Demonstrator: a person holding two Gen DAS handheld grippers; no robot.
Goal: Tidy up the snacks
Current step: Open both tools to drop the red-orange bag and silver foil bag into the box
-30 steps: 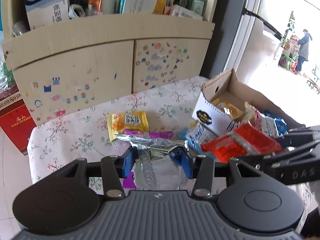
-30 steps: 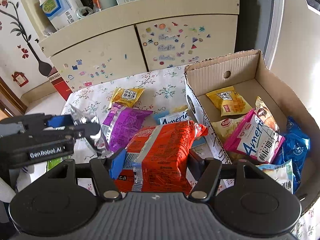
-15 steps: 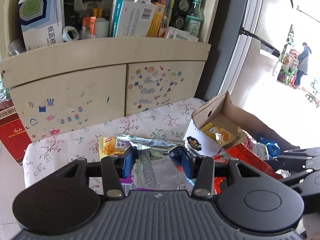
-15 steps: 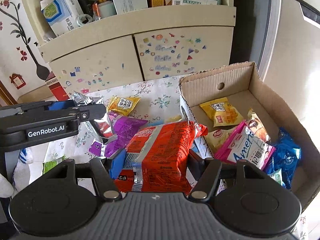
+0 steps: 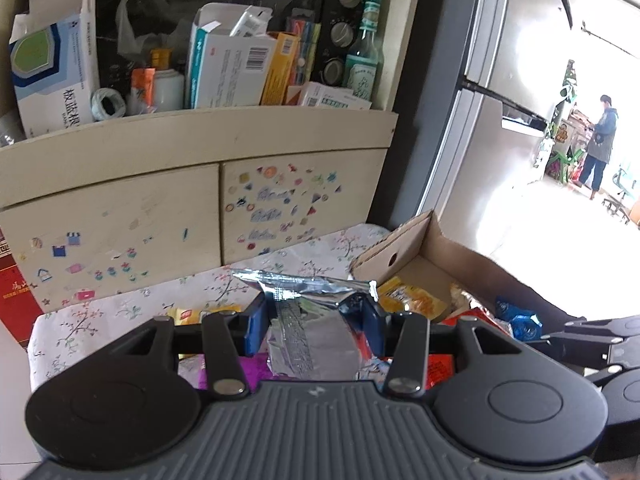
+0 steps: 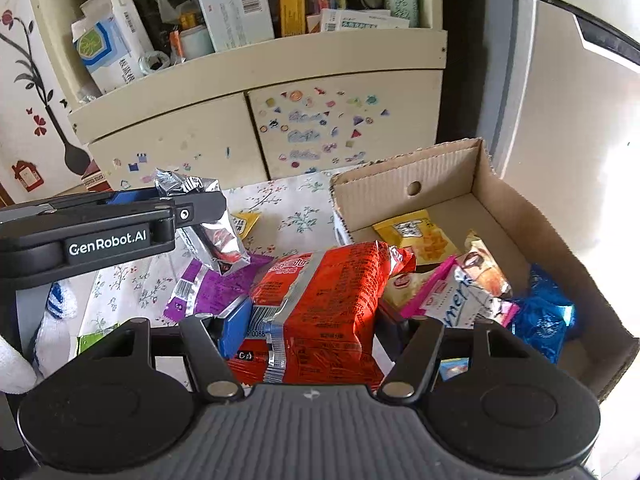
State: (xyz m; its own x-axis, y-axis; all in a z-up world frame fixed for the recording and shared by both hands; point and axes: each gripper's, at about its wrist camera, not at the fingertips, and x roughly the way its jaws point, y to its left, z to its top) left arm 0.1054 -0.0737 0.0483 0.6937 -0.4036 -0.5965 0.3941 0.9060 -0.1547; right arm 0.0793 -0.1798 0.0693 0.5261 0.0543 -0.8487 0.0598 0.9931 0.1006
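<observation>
left gripper (image 5: 316,316) clamps silver packet (image 5: 308,320), raised left of cardboard box (image 6: 496,200). right gripper (image 6: 308,320) grips red packet (image 6: 320,304) at box's near-left wall. risk: red packet snags wall, slips from pads.

A crinkled silver foil packet (image 6: 212,224) is hanging in the air left of the cardboard box (image 6: 520,216) — well apart from it. A red noodle pack (image 6: 320,304) is hovering by the box's near-left corner. Inside the box, a yellow snack bag (image 6: 416,234), a pink-and-white pack (image 6: 460,296) and a blue bag (image 6: 544,316) are lying — perhaps overlapping.
</observation>
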